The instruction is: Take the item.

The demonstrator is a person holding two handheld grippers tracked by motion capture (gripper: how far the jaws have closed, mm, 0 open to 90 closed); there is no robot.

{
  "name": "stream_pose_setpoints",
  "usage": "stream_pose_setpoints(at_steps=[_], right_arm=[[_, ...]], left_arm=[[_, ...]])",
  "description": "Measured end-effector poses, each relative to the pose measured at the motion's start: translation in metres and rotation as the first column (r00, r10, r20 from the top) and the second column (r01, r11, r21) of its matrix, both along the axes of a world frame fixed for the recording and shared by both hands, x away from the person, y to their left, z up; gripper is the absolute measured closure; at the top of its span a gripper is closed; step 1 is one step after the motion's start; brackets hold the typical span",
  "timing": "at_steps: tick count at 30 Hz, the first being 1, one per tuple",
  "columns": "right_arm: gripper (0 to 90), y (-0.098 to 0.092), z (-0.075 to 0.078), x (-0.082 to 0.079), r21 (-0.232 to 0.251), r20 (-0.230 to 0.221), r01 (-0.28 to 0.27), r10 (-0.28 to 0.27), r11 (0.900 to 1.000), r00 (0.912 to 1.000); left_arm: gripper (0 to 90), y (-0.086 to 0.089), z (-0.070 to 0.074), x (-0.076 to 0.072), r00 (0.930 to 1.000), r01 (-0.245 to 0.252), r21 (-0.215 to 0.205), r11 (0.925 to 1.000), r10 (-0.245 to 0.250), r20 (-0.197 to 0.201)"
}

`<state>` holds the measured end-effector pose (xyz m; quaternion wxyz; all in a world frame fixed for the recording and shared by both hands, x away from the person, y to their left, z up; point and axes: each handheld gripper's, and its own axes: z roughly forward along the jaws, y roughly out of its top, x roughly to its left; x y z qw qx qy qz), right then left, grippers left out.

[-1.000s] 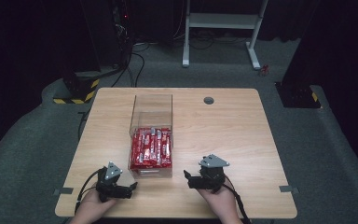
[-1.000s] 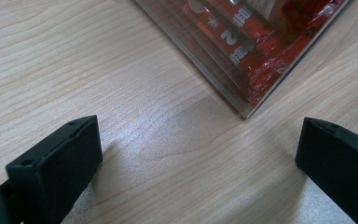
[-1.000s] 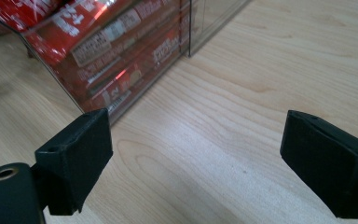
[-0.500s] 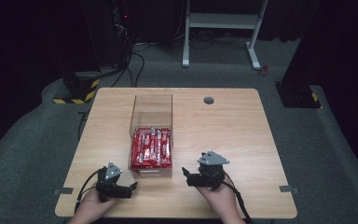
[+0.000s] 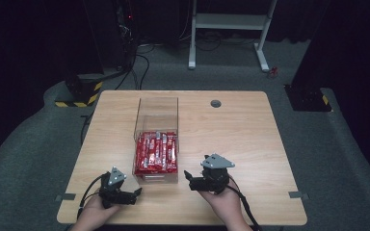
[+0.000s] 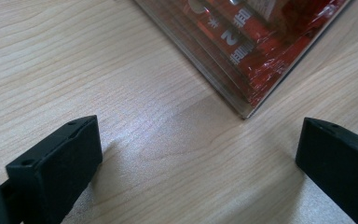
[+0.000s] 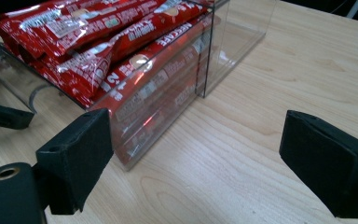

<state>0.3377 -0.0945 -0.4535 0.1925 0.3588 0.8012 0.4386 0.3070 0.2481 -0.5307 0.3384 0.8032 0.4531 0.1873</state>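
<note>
A clear plastic box [image 5: 156, 115] stands mid-table, its near half packed with several red snack packets [image 5: 156, 151]. In the right gripper view the packets [image 7: 98, 42] are stacked against the clear wall [image 7: 168, 88]. My left gripper [image 5: 136, 193] rests open on the wood just left of the box's near corner [image 6: 244, 112], nothing between its jaws. My right gripper [image 5: 189, 177] is open close to the box's near right side, jaws pointing left toward it, holding nothing. In its own view the right gripper [image 7: 200, 154] frames bare wood beside the box.
The wooden table [image 5: 241, 139] has a small round grommet [image 5: 215, 103] at its far side. A white stand [image 5: 229, 21] and dark equipment sit on the carpet beyond. The left gripper's jaw tip [image 7: 4, 116] shows through the box in the right gripper view.
My right gripper has slid a little to the left, toward the box. The left gripper has stayed put.
</note>
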Motion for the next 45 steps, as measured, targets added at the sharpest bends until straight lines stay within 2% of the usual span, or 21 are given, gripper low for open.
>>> stream_pose_setpoints(at_steps=[6,28,45], right_arm=[[9.9,0.005,0.005,0.0,0.009,0.014,-0.011,0.011,1.0,0.9999],[13.5,0.028,0.015,0.002,0.025,0.019,-0.053,0.053,0.998,0.9984],[15.2,0.05,0.022,0.005,0.032,0.025,-0.098,0.097,0.995,0.995]], left_arm=[[0.7,0.0,0.0,0.0,1.0,0.0,0.0,1.0,0.0,0.0],[0.6,0.0,0.0,0.0,1.0,-0.003,-0.01,0.9999,0.003,-0.004],[0.6,0.0,0.0,0.0,1.0,0.0,0.004,1.0,0.0,0.001]])
